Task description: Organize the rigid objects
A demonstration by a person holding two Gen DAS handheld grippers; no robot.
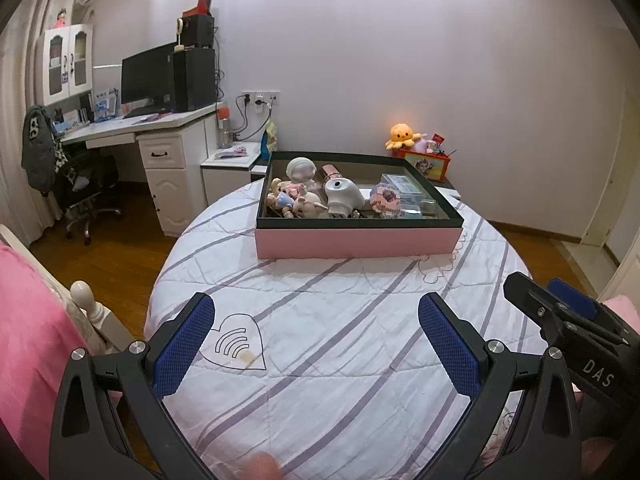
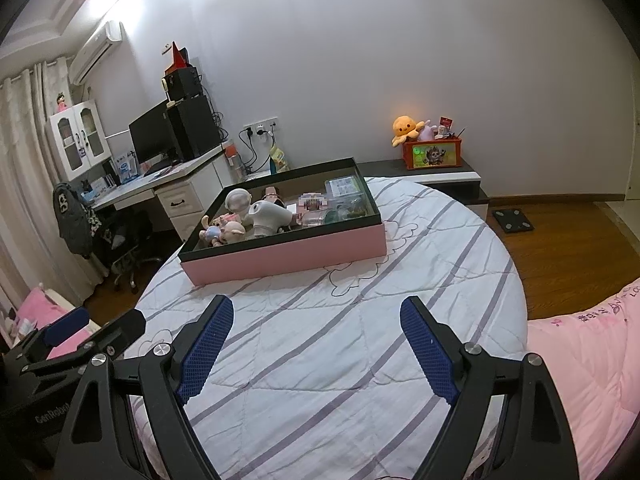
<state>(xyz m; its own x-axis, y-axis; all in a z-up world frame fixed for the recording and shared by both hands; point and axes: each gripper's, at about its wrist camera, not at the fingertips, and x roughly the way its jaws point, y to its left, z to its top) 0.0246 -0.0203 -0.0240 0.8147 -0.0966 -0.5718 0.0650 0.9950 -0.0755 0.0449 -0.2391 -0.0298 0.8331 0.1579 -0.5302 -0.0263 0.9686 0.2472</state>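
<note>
Ahead of both grippers, on the white striped quilt (image 1: pixel 320 320), sits a shallow pink box (image 1: pixel 356 242) with a dark rim, well beyond the fingertips. Off to the left of the left gripper (image 1: pixel 316 344) stands a white desk (image 1: pixel 160 128) carrying a black monitor (image 1: pixel 146 76). That gripper hovers over the quilt with its blue-padded fingers (image 1: pixel 182 350) spread wide and nothing between them. Inside the box, going left to right, lie small dolls (image 1: pixel 290 200), a round white figure head (image 1: pixel 301 170), a white hair-dryer-shaped item (image 1: pixel 343 196) and clear plastic cases (image 1: pixel 402 186). To the right, the right gripper (image 2: pixel 316 352) is likewise wide apart and grips nothing; from its camera the box (image 2: pixel 288 254) lies ahead and slightly left. Farther right, beyond the box, an orange plush octopus (image 2: pixel 405 128) sits by a red crate (image 2: pixel 434 154) on a low cabinet.
</note>
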